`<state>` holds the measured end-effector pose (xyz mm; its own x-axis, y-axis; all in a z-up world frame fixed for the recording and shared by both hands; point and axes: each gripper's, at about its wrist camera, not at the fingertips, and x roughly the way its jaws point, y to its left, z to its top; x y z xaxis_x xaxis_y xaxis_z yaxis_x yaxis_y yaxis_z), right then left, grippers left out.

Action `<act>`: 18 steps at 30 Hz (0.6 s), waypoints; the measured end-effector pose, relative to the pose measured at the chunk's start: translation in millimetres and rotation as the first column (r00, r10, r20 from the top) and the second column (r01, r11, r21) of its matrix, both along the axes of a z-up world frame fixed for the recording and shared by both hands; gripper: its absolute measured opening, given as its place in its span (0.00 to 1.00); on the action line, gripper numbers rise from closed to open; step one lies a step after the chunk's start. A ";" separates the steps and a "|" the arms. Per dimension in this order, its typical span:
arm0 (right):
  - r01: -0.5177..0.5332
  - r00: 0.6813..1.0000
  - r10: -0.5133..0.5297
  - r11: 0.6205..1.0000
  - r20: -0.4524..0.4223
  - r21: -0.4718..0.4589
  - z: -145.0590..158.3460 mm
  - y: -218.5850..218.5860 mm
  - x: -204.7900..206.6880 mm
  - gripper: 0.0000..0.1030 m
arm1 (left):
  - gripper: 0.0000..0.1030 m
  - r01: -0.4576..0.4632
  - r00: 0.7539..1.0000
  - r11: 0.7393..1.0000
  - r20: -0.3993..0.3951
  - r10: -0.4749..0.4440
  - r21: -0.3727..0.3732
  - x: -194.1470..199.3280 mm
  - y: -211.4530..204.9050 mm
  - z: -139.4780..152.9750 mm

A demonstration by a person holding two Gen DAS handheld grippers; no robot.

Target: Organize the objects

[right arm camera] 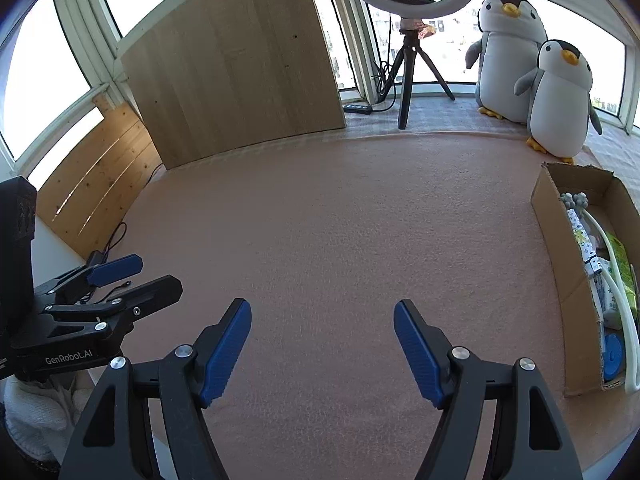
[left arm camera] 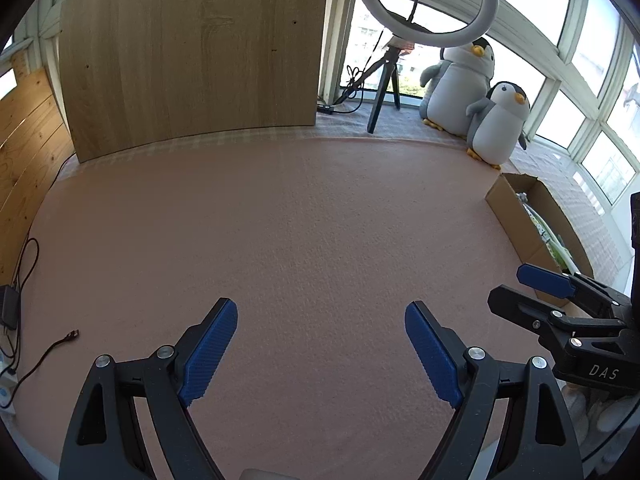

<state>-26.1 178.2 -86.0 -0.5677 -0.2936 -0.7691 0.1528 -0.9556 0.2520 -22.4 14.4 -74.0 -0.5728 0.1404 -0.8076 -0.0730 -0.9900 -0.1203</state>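
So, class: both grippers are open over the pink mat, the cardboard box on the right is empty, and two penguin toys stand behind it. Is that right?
Not quite. The cardboard box is not empty: the right wrist view shows packets, a white tube and a blue round thing inside. The rest holds: left gripper and right gripper are open over the pink mat, and two penguin toys stand behind the box.

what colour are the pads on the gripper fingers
Blue, with a ribbed texture, on black arms. The right wrist view shows the pads best.

Open cardboard box (right arm camera: 560,240) at the table's right edge, holding packets, a white tube (right arm camera: 618,280) and a blue disc (right arm camera: 613,354).
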 end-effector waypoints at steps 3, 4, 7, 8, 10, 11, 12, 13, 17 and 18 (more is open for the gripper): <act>0.002 1.000 -0.002 1.000 0.000 0.011 -2.4 -6.1 -0.7 0.68 | 0.86 -0.008 1.000 1.000 -0.004 0.008 0.000 2.6 -6.0 0.2; 0.003 1.000 -0.003 1.000 -0.001 0.015 -3.0 -7.6 -0.9 0.68 | 0.86 -0.009 1.000 1.000 -0.007 0.009 -0.001 3.6 -8.0 0.9; 0.004 1.000 -0.004 1.000 -0.006 0.027 -4.5 -12.0 -2.3 0.68 | 0.86 -0.011 1.000 1.000 -0.012 0.011 -0.012 4.3 -10.9 1.6; 0.005 1.000 -0.005 1.000 -0.007 0.031 -4.8 -13.4 -3.0 0.68 | 0.88 -0.012 1.000 1.000 -0.012 0.012 -0.012 4.3 -12.2 1.4; 0.003 1.000 -0.003 0.999 -0.007 0.036 -5.3 -16.1 -5.1 0.68 | 0.90 -0.015 1.000 1.000 -0.011 0.015 -0.007 1.9 -14.1 1.5; 0.001 1.000 -0.001 0.999 -0.007 0.041 -5.7 -17.3 -5.9 0.68 | 0.90 -0.017 1.000 1.000 -0.013 0.017 -0.005 1.5 -15.2 1.7; -0.001 1.000 0.001 0.999 -0.007 0.047 -5.7 -18.5 -6.6 0.68 | 0.91 -0.018 1.000 1.000 -0.013 0.018 -0.005 0.6 -16.1 1.5; -0.002 1.000 0.003 0.999 -0.008 0.053 -5.6 -19.6 -7.4 0.68 | 0.91 -0.018 1.000 1.000 -0.011 0.018 -0.003 -1.0 -16.6 0.9; -0.008 1.000 0.009 0.997 -0.009 0.074 -5.6 -22.3 -10.7 0.68 | 0.91 -0.019 1.000 1.000 0.002 0.019 0.006 -6.4 -18.0 -2.2; -0.010 1.000 0.011 0.997 -0.008 0.076 -6.0 -22.6 -11.4 0.68 | 0.91 -0.020 1.000 1.000 0.004 0.020 0.004 -7.5 -18.1 -3.0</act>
<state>-37.5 155.6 -92.0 -0.5715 -0.2402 -0.7847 0.1646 -0.9703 0.1771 -29.8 -3.6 -77.0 -0.5724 0.1321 -0.8092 -0.0526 -0.9908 -0.1245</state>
